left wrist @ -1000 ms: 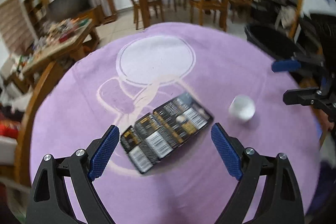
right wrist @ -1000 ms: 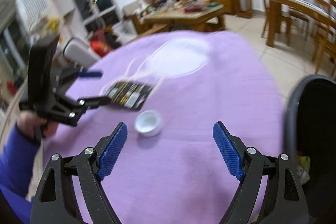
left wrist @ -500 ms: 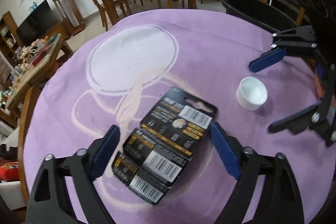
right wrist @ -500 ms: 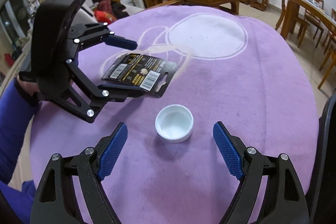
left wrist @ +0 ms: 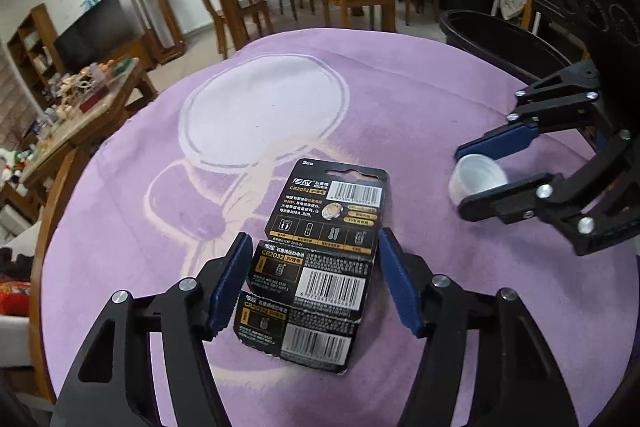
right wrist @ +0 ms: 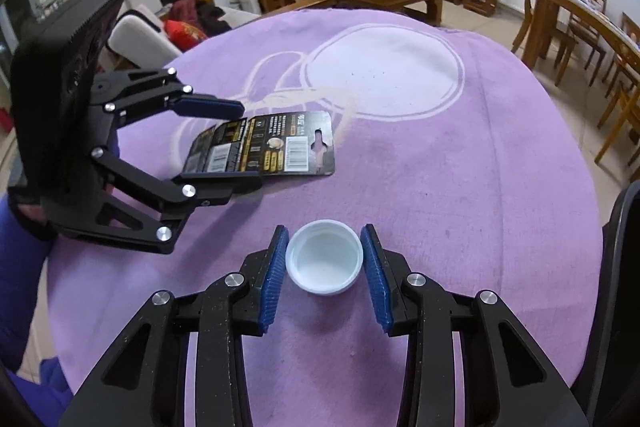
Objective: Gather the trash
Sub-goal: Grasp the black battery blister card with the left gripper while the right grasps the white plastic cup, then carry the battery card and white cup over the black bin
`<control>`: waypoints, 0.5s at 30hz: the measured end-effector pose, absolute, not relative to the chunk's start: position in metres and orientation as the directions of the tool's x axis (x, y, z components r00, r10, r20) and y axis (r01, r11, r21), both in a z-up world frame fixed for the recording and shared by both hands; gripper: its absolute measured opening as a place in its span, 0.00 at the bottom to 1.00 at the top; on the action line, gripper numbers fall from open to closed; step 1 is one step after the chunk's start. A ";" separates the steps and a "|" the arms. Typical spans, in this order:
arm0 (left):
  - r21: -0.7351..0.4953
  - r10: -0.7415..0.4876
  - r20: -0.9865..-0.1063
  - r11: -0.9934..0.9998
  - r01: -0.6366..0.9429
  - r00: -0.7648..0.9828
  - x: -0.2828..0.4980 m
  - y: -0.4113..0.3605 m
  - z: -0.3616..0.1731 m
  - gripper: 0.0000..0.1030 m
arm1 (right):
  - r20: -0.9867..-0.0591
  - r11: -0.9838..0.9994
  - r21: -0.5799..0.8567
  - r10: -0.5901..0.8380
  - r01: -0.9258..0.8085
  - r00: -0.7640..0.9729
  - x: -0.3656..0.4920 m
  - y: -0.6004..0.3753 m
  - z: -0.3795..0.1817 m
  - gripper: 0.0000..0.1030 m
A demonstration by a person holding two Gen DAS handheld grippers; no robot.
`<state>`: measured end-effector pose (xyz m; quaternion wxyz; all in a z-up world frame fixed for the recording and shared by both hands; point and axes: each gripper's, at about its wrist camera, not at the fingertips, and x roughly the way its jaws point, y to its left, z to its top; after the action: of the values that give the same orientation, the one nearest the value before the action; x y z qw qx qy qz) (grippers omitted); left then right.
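Our right claw (right wrist: 324, 275) has just been closing, pads against the white cap (right wrist: 324, 257) on the bench (right wrist: 460, 187). Left claw (left wrist: 314, 285), also closing, straddles the battery card (left wrist: 320, 267), not yet clamped.

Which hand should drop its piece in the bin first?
Right, probably. The right gripper has closed around the white cap and the bin is beside it; the left gripper straddles the card.

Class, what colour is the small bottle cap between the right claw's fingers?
White: the bottle cap shows best in the right wrist view.
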<state>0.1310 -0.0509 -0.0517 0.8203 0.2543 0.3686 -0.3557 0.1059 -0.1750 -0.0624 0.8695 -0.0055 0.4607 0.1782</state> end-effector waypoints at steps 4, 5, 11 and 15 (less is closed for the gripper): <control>0.127 -0.406 -0.765 0.667 0.734 0.500 0.132 -0.043 -0.041 0.60 | -0.765 0.933 0.178 0.330 -0.312 0.553 0.099 -0.182 -0.049 0.37; 0.118 -0.411 -0.757 0.680 0.724 0.508 0.131 -0.042 -0.037 0.59 | -0.747 0.932 0.191 0.342 -0.308 0.570 0.096 -0.187 -0.043 0.37; 0.106 -0.445 -0.689 0.720 0.686 0.572 0.117 -0.048 -0.004 0.59 | -0.650 0.928 0.253 0.373 -0.274 0.663 0.082 -0.217 -0.017 0.37; 0.081 -0.485 -0.641 0.728 0.681 0.595 0.109 -0.067 0.017 0.59 | -0.575 0.923 0.303 0.374 -0.236 0.728 0.067 -0.253 0.002 0.37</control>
<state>0.1087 -0.0669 0.0172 0.8784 0.1610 0.3042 -0.3317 0.0671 -0.2535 0.0018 0.9234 0.1052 0.3300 0.1652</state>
